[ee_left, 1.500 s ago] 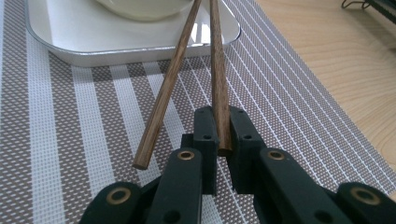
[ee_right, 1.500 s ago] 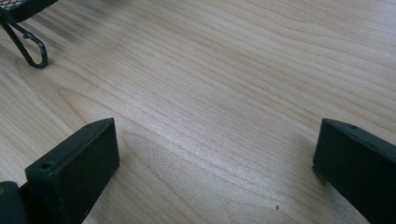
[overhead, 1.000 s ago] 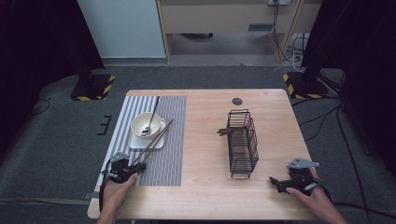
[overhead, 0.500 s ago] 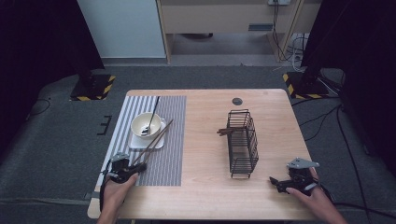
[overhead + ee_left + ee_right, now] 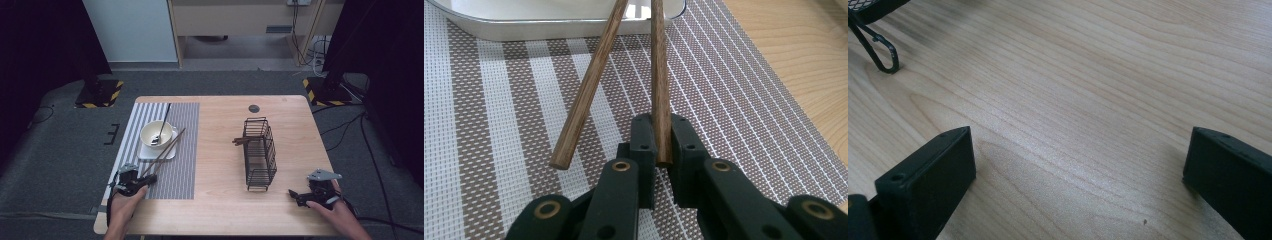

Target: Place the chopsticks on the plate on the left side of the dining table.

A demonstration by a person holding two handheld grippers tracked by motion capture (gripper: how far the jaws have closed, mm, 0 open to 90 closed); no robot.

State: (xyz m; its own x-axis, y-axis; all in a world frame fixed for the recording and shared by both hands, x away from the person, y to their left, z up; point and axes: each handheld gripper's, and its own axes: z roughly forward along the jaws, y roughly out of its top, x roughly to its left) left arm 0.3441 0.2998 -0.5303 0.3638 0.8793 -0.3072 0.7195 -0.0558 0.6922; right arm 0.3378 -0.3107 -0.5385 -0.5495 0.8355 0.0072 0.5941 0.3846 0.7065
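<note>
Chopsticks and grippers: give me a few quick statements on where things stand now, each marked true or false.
1. The left gripper is shut on one chopstick. True.
2. The second chopstick is also clamped. False: it lies free on the striped mat.
3. The right gripper holds the wire basket. False: it is open over bare table.
4. A spoon rests in the bowl. True.

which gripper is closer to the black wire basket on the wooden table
Right. The right gripper rests on the table just beside the black wire basket's near end, jaws open. The left gripper is across the table on the striped placemat, shut on a wooden chopstick.
</note>
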